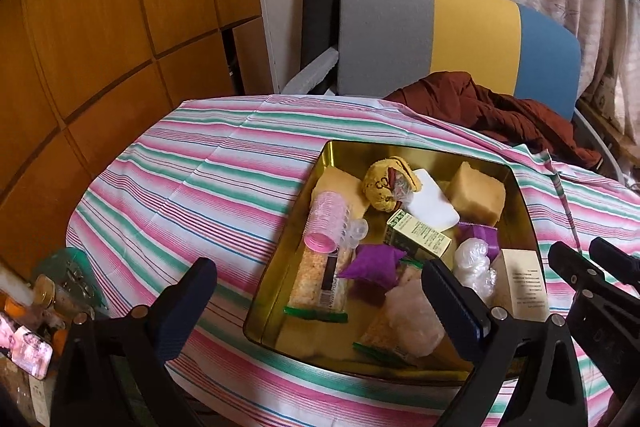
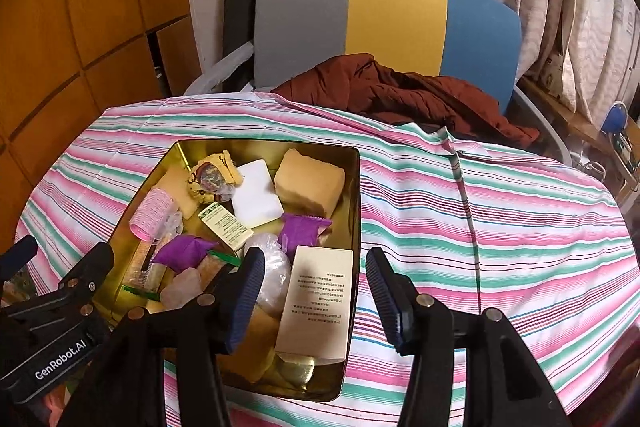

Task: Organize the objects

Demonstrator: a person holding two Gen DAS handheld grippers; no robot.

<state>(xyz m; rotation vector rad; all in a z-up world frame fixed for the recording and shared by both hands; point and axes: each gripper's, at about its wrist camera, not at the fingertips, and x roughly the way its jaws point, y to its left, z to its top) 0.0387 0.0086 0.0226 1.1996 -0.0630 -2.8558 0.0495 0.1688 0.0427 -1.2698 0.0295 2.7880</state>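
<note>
A gold tin tray (image 1: 416,149) (image 2: 356,211) sits on the striped tablecloth, filled with several items: a pink hair roller (image 1: 328,223) (image 2: 154,213), yellow sponge block (image 1: 476,197) (image 2: 310,183), white pad (image 1: 432,205) (image 2: 256,197), green box (image 1: 418,235) (image 2: 226,227), purple sachets (image 1: 372,265) (image 2: 302,229), snack packs (image 1: 320,285), a cream box (image 1: 526,283) (image 2: 318,303). My left gripper (image 1: 320,307) is open and empty over the tray's near left edge. My right gripper (image 2: 316,299) is open and empty above the cream box.
The striped tablecloth (image 1: 192,187) (image 2: 500,227) covers the round table. A grey, yellow and blue chair (image 1: 440,35) (image 2: 380,23) with a brown jacket (image 1: 500,111) (image 2: 400,91) stands behind. Wooden cabinets (image 1: 100,27) are at left. Clutter (image 1: 48,299) lies below the left edge.
</note>
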